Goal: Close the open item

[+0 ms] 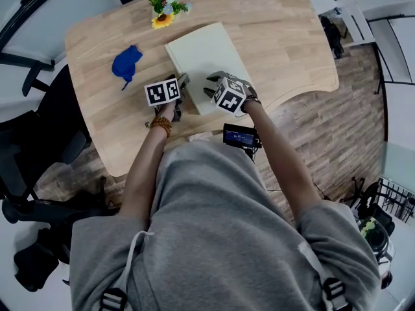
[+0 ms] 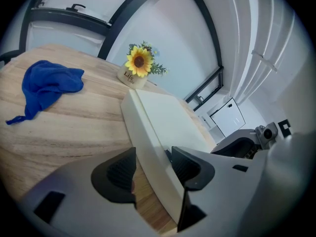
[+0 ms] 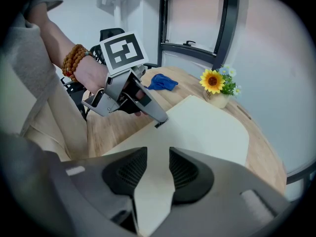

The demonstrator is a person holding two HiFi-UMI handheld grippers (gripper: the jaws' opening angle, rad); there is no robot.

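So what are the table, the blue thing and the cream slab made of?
Table: light wood or wood laminate, matte, grain lines show. Blue cloth: soft fabric, crumpled into folds. Cream slab: smooth matte surface, perhaps card or plastic; unclear.

cloth point(image 1: 126, 63) left of book point(image 1: 206, 60), flowers point(image 1: 165, 8) behind

Table point(image 1: 285, 44) right of the cream book point(image 1: 204, 57) bare to the right edge — free passage. Left side: blue cloth point(image 1: 126, 63), bare strip between it and the book. Far edge: flower pot point(image 1: 163, 13) near the book's far corner. Near edge crowded — left gripper point(image 2: 152, 166), right gripper point(image 3: 158, 168) at the book.
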